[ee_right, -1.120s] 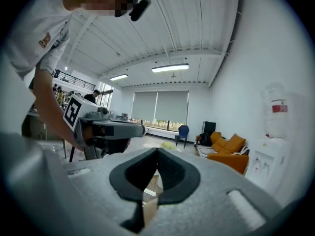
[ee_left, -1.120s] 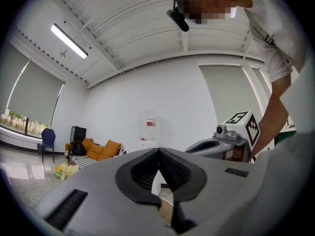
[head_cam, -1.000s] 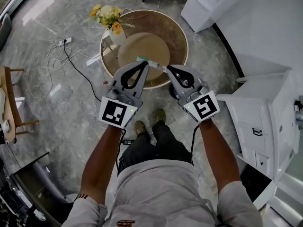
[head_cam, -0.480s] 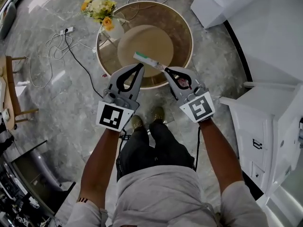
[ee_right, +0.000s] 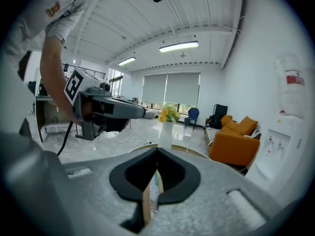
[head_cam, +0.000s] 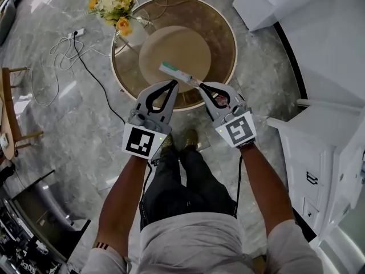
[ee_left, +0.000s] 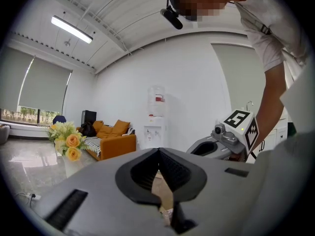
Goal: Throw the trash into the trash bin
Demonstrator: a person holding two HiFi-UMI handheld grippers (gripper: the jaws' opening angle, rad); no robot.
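Observation:
The trash is a long thin white and green wrapper (head_cam: 175,72). It sticks out over the round table (head_cam: 225,50), and my right gripper (head_cam: 200,86) is shut on its near end. In the right gripper view a strip of the wrapper (ee_right: 155,188) shows between the closed jaws of the right gripper (ee_right: 157,151). My left gripper (head_cam: 173,83) is just left of it, shut, and I see nothing between its jaws. In the left gripper view the tips of the left gripper (ee_left: 158,150) meet. No trash bin shows in any view.
A vase of yellow flowers (head_cam: 114,7) stands at the table's far left edge. A power strip and cables (head_cam: 74,36) lie on the marble floor to the left. White cabinets (head_cam: 331,141) stand at the right and a wooden chair (head_cam: 11,107) at the far left. An orange sofa (ee_left: 110,141) is across the room.
Both grippers have sunk and edged forward over the table's near edge, side by side. The wrapper has stayed in the right gripper. Both stay shut.

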